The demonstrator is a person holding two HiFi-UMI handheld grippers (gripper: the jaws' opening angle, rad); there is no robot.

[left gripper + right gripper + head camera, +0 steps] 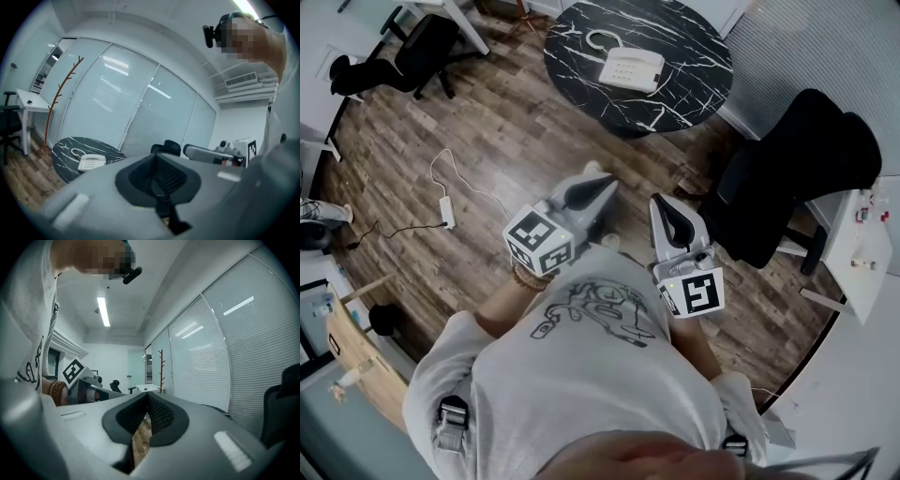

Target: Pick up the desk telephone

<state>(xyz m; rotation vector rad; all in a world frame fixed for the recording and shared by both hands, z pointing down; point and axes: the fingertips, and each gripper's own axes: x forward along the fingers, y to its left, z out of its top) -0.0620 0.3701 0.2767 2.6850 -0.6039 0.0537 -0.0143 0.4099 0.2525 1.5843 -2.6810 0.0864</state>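
Note:
A white desk telephone (631,69) with a coiled cord lies on a round black marble table (694,94) at the top of the head view. It also shows small at the left of the left gripper view, the telephone (92,162) on the table (65,150). My left gripper (607,185) and right gripper (658,204) are held side by side in front of the person's chest, well short of the table. Both are shut with nothing between the jaws. The telephone is hidden in the right gripper view.
A black office chair (797,173) stands right of the table. Another black chair (403,56) is at the upper left. A white power strip and cable (447,208) lie on the wooden floor. A wooden coat stand (58,101) rises by the glass wall.

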